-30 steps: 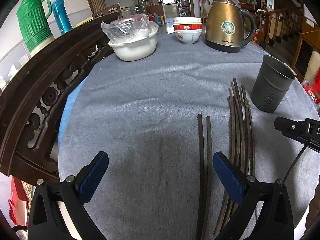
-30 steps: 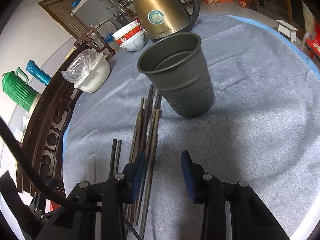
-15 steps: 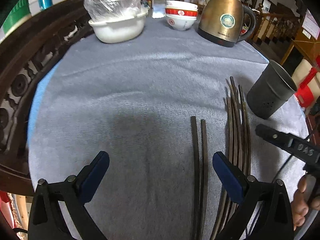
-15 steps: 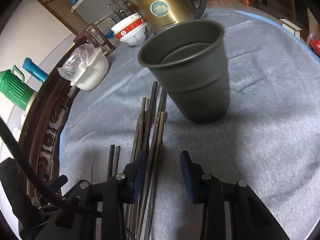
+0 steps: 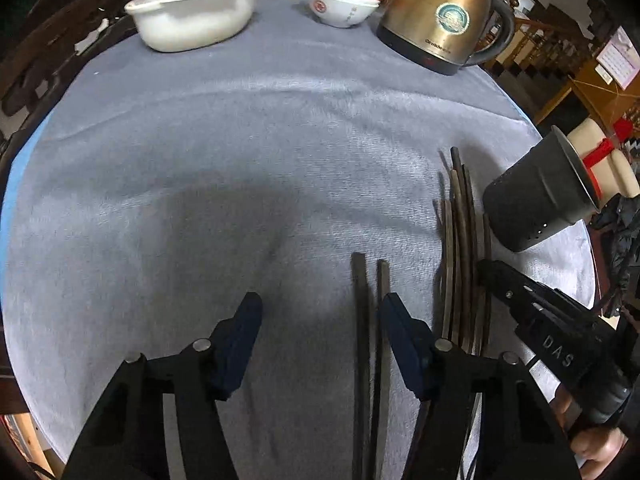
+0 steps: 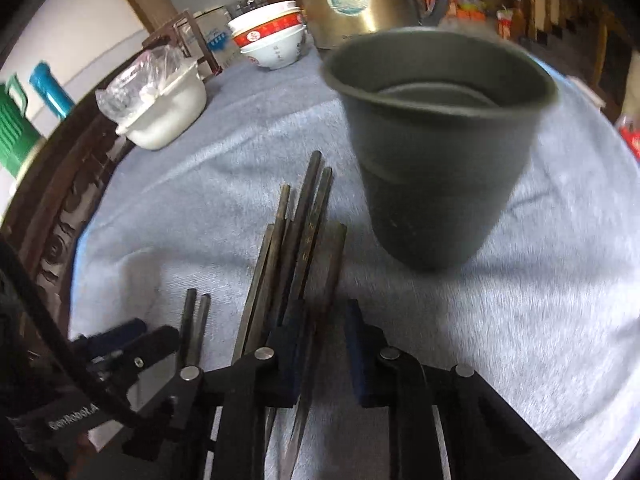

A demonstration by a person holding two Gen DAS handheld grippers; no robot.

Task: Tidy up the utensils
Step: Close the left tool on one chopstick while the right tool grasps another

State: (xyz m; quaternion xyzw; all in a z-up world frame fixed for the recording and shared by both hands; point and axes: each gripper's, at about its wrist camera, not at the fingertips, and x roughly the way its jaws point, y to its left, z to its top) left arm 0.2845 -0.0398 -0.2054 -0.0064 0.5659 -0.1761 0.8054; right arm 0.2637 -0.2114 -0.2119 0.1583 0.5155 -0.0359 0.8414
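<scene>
The right gripper [image 5: 560,336] body read "DAS" in pale letters. A white label on the left gripper [image 6: 74,416] body read "GenRobot.A". Small lettering on the kettle [image 5: 440,20] base was too small to read.

A round table under a grey cloth [image 5: 240,128] carries a white basin [image 5: 192,24], stacked bowls [image 5: 344,4] and a kettle [image 5: 440,20] along its far edge; a dark cup [image 5: 536,204], bundled chopsticks [image 5: 460,248] and a separate pair [image 5: 370,320] lie toward the right edge

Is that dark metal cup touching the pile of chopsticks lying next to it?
Cannot tell. In the left wrist view the cup sits tight against the chopstick bundle, hiding any gap. In the blurred right wrist view a thin strip of cloth seems to separate them.
</scene>
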